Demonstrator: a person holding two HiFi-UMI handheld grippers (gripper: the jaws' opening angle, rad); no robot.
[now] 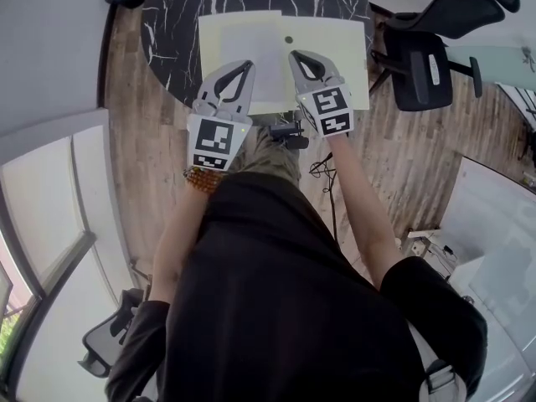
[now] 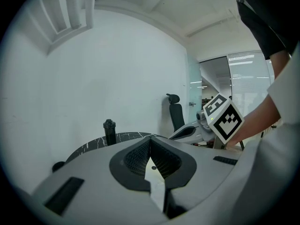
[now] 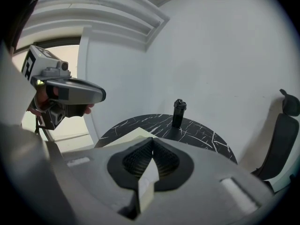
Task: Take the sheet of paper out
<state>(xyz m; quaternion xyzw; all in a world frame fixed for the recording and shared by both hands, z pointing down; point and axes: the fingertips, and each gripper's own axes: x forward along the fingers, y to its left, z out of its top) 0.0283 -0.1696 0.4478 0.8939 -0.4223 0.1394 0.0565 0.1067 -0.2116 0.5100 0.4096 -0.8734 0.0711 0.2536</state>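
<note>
On the round black marble table (image 1: 176, 23) lies a pale yellow folder (image 1: 335, 53), with a whiter sheet of paper (image 1: 239, 48) over its left part. A small dark dot marks the folder near its top middle. My left gripper (image 1: 245, 65) hovers over the sheet's near right part, shut and holding nothing. My right gripper (image 1: 297, 57) is beside it over the folder, also shut and holding nothing. In the left gripper view the jaws (image 2: 150, 139) meet at the tip, with pale paper showing below them. In the right gripper view the jaws (image 3: 151, 139) meet too, and the folder's corner (image 3: 126, 137) shows beyond.
A black bottle-like cylinder (image 3: 178, 112) stands at the table's far side. A black office chair (image 1: 427, 57) stands right of the table. The floor is wood planks, with white walls and glass panels around.
</note>
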